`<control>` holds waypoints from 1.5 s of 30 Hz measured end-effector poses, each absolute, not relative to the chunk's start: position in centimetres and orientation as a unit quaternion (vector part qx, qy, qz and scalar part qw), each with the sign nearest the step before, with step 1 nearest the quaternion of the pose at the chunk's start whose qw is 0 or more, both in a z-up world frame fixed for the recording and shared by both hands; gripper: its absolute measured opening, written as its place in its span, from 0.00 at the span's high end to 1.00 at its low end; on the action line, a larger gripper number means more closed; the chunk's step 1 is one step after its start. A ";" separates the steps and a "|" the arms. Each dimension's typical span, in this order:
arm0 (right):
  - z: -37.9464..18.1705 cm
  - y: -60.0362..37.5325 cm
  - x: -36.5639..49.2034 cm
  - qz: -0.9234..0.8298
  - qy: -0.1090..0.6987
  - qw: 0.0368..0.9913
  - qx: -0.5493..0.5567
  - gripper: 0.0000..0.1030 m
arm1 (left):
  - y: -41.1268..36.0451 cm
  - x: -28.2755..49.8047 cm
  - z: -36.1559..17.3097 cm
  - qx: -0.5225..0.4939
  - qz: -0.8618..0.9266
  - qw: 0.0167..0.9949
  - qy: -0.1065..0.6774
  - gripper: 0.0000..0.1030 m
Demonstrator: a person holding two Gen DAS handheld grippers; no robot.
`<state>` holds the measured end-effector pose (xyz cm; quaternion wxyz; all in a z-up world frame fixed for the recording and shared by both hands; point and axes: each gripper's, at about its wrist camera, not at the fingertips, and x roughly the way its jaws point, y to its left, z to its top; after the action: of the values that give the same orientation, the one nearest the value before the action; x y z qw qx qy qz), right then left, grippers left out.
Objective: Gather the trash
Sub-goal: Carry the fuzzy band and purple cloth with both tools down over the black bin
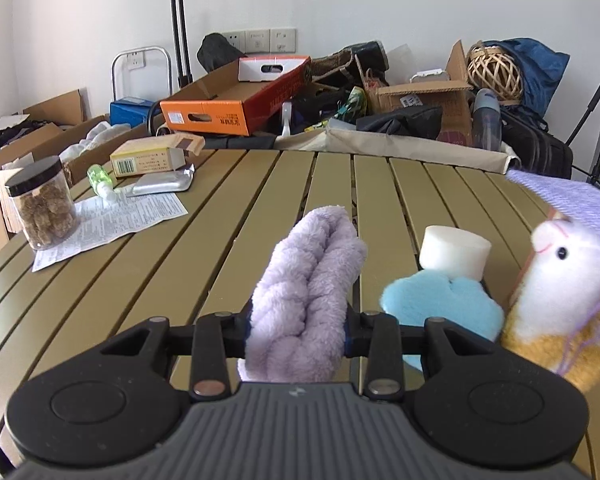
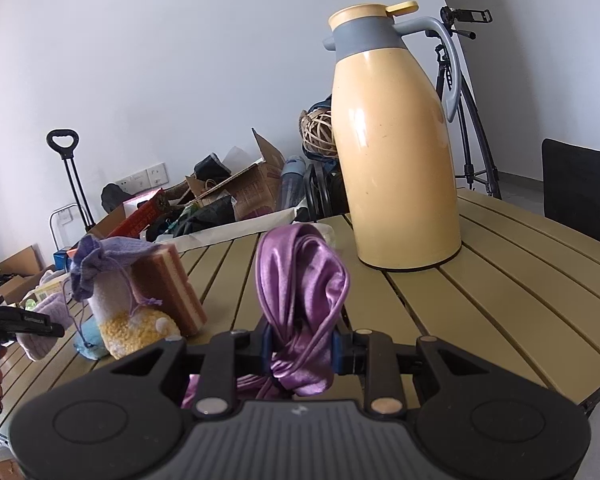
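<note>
- Trash here is seeming to be soft cloth: a fluffy lilac fleece cloth (image 1: 308, 288) is sitting bunched between the jaws of the left gripper (image 1: 298, 330), lifted over the slatted olive table (image 1: 220, 208).
- Left jaws are pinching it at its middle, nearly closed, with pile bulging above and below.
- Right gripper (image 2: 300, 350) is clamping a shiny purple satin fabric (image 2: 300, 292), also almost closed, near the tall yellow thermos jug (image 2: 396, 152).
- Both pieces are looking light and limp; the satin is likely slippery, so gripping a thick gathered fold is suiting best.
- Printed paper leaflet (image 1: 112, 220) and crumpled silver foil pouch (image 1: 162, 182) are lying on the table's far left.
</note>
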<state>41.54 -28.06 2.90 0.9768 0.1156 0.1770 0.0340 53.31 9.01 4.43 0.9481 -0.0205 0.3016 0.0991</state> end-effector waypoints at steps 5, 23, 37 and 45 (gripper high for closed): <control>3.2 -27.4 40.9 0.050 0.174 0.976 0.119 0.75 | 8.5 50.2 5.5 -0.022 0.102 0.952 0.288 0.64; 4.7 -23.8 35.1 0.117 0.136 0.979 0.092 0.75 | 6.1 38.0 7.1 -0.024 0.067 0.961 0.267 0.64; 2.8 -20.9 28.1 0.177 0.160 0.968 0.079 0.75 | 3.4 28.7 4.5 -0.030 0.027 0.962 0.270 0.64; -0.3 -19.3 25.7 0.191 0.216 0.955 0.064 0.75 | 2.3 25.7 0.8 -0.031 0.012 0.950 0.310 0.64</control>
<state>25.71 -19.33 -0.32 0.9553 0.0642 0.2160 0.1915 25.66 2.31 0.76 0.9503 -0.0306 0.3095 0.0120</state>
